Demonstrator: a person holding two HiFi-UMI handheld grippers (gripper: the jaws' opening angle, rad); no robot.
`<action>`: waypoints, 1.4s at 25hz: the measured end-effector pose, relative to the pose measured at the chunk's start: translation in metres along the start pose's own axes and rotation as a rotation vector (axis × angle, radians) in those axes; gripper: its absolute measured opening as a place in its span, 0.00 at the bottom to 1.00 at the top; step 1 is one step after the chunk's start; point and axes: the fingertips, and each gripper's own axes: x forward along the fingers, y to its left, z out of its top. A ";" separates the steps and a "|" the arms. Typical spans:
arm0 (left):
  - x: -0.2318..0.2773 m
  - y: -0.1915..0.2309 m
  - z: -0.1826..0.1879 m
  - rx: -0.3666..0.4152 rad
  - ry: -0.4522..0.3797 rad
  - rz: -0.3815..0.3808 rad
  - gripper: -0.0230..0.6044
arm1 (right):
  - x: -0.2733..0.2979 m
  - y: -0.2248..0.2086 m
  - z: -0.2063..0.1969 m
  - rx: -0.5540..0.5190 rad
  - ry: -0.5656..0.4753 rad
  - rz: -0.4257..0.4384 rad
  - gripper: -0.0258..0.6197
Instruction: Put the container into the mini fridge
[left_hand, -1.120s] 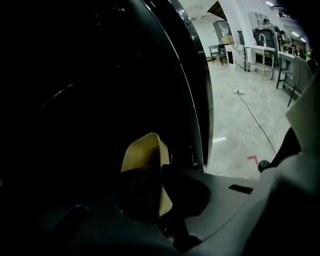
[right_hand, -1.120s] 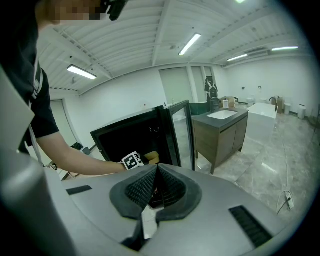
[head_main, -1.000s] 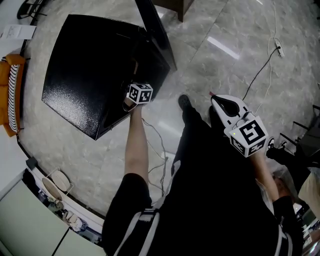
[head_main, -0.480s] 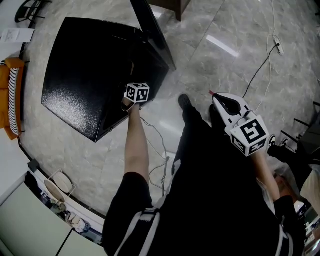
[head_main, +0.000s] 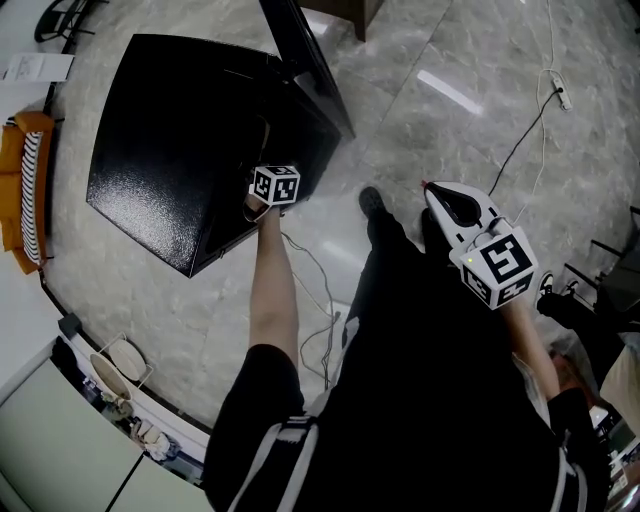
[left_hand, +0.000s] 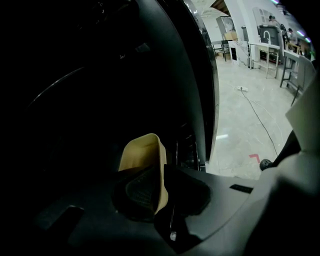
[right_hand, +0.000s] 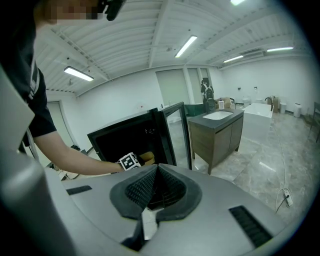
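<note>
The black mini fridge stands on the marble floor with its door swung open. My left gripper reaches into the dark inside and is shut on the wall of a beige container, which is tilted up ahead of the jaws. In the head view only that gripper's marker cube shows at the fridge opening. From the right gripper view the container sits just inside the fridge beside the cube. My right gripper is shut with nothing in it, held off to the right.
A cable trails over the floor below the left arm. A power strip with its cord lies at the far right. A wooden sink cabinet stands beyond the fridge door. An orange seat is at the left edge.
The left gripper's cube has edged slightly further into the fridge opening. The right gripper has barely moved.
</note>
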 end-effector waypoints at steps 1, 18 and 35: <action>-0.003 -0.001 0.000 0.005 0.000 0.000 0.11 | 0.000 0.001 0.001 0.000 -0.005 0.004 0.07; -0.070 -0.025 0.020 -0.027 -0.044 0.000 0.11 | -0.006 0.005 0.019 -0.035 -0.114 0.123 0.07; -0.133 -0.116 0.054 -0.006 -0.057 -0.063 0.33 | -0.071 -0.024 -0.001 -0.025 -0.158 0.170 0.07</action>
